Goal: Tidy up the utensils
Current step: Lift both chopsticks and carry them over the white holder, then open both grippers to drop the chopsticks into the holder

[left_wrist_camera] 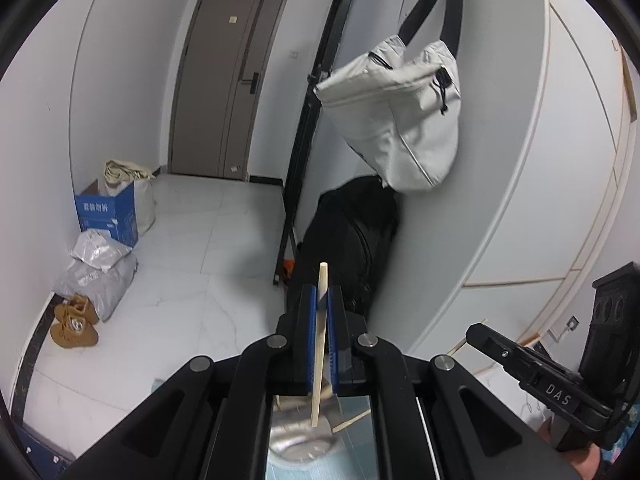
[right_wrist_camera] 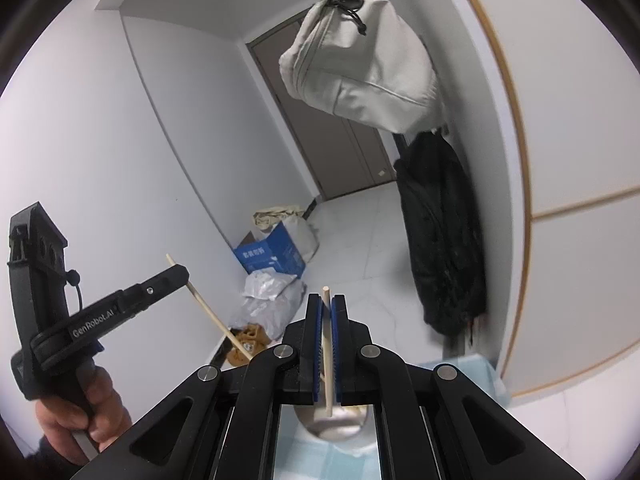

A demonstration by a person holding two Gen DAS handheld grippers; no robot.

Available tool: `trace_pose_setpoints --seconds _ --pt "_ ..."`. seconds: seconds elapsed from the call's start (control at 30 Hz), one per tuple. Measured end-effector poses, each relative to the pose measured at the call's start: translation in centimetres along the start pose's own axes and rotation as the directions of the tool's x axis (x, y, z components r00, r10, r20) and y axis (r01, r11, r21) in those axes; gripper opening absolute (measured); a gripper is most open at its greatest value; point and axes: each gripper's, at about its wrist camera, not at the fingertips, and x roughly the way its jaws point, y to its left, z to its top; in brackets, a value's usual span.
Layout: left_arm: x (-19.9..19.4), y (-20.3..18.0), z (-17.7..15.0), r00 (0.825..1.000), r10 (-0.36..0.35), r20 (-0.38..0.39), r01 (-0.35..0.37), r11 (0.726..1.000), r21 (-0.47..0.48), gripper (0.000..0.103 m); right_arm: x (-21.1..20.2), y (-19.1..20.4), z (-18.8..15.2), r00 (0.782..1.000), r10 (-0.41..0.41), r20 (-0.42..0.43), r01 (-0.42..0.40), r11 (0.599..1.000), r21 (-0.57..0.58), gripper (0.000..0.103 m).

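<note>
My left gripper (left_wrist_camera: 321, 294) is shut on a pale wooden chopstick (left_wrist_camera: 320, 344) that stands nearly upright between its blue pads. It also shows from the side in the right wrist view (right_wrist_camera: 182, 274), with its chopstick (right_wrist_camera: 208, 308) slanting down to the right. My right gripper (right_wrist_camera: 327, 300) is shut on a second wooden chopstick (right_wrist_camera: 328, 352), also nearly upright. Below each gripper sits a shiny metal container (left_wrist_camera: 300, 436) (right_wrist_camera: 332, 422) on a light blue cloth (right_wrist_camera: 352, 460); the lower chopstick ends hang over it. The right gripper also shows at the right edge of the left wrist view (left_wrist_camera: 474, 330).
A white bag (left_wrist_camera: 396, 116) and a black bag (left_wrist_camera: 352, 236) hang against the wall close ahead. A blue box (left_wrist_camera: 108, 210), grey parcels (left_wrist_camera: 96, 276) and brown shoes (left_wrist_camera: 74, 322) lie on the tiled floor. A brown door (left_wrist_camera: 228, 80) stands at the back.
</note>
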Motion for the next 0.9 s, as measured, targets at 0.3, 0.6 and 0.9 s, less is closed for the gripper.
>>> trace_pose_setpoints --seconds 0.3,0.6,0.9 --pt "2.9 2.1 0.2 1.0 0.014 0.02 -0.013 0.999 -0.042 0.002 4.3 1.3 3.2 1.0 -0.01 -0.023 0.008 0.996 -0.087 0.004" --pt "5.4 3.7 -1.4 1.0 -0.025 0.005 0.025 0.995 -0.099 0.001 8.0 2.0 2.8 0.997 -0.029 -0.069 0.017 0.984 -0.178 0.004" --pt "7.2 4.1 -3.3 0.998 -0.041 -0.054 0.036 0.995 -0.092 0.001 11.0 2.6 0.7 0.987 -0.04 -0.155 -0.006 0.959 -0.284 0.004"
